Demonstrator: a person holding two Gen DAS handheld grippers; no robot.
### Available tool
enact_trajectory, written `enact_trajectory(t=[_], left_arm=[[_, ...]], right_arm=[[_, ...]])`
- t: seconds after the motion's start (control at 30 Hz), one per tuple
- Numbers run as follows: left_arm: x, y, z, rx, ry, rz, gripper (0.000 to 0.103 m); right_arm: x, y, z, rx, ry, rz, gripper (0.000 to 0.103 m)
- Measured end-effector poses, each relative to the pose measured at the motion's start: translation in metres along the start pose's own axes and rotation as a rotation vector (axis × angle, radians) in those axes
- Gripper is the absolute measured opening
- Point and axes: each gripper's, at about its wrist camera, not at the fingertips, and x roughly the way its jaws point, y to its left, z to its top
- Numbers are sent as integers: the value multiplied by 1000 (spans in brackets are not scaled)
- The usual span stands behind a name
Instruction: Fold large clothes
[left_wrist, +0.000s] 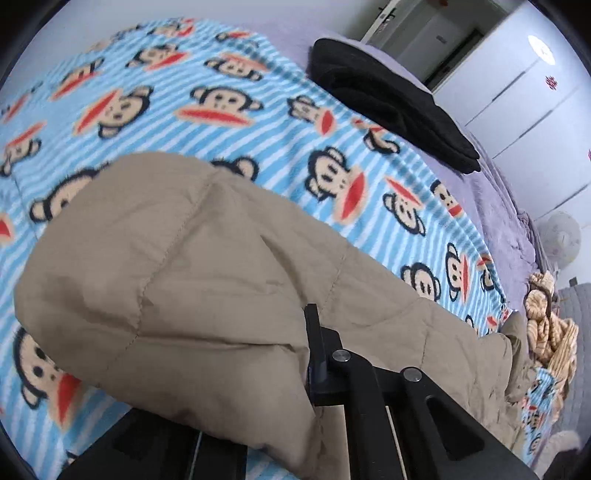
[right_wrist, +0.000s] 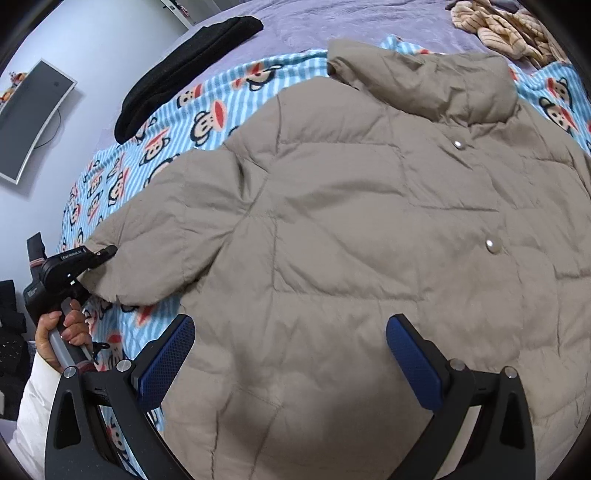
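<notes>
A beige quilted puffer jacket (right_wrist: 369, 221) lies spread front-up on a blue striped monkey-print blanket (right_wrist: 122, 162), collar at the far side. My left gripper (right_wrist: 105, 254) is shut on the cuff of the jacket's left sleeve (right_wrist: 155, 254). In the left wrist view the sleeve (left_wrist: 184, 277) drapes over the gripper (left_wrist: 310, 369) and hides one finger. My right gripper (right_wrist: 288, 354) is open, its blue-padded fingers (right_wrist: 168, 358) spread above the jacket's lower front, holding nothing.
A folded black garment (right_wrist: 184, 70) lies at the blanket's far left on the purple bedsheet (right_wrist: 351, 22). A tan striped garment (right_wrist: 509, 29) is bunched at the far right. A monitor (right_wrist: 29, 122) hangs on the wall, left. White wardrobes (left_wrist: 524, 92) stand beyond the bed.
</notes>
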Motion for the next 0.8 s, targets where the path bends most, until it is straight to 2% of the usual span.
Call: enact_trajectory(t=[0.07, 0.13, 0.17, 0.2, 0.23, 0.4, 0.57, 0.7, 0.8], left_arm=[[-19, -13, 2, 71, -52, 6, 9], [-41, -28, 4, 139, -102, -6, 9], [-51, -34, 4, 174, -125, -9, 9], [-60, -42, 3, 210, -148, -11, 9], [-72, -51, 0, 250, -173, -17, 9], [-107, -109, -15, 417, -250, -90, 9], [-106, -192, -46, 522, -201, -208, 9], [-99, -275, -89, 639, -151, -289, 9], [-76, -337, -140, 763, -54, -340, 9]], right_arm=[[1, 12, 12, -9, -27, 23, 103], [4, 22, 24, -3, -47, 57, 93], [6, 27, 30, 5, -55, 91, 66], [10, 31, 36, 14, -48, 131, 30], [17, 37, 41, 24, -34, 165, 20], [58, 55, 49, 41, 13, 303, 17], [104, 52, 36, 96, 126, 348, 16], [87, 29, 28, 126, 167, 440, 16], [49, -18, 22, 149, 127, 424, 16]])
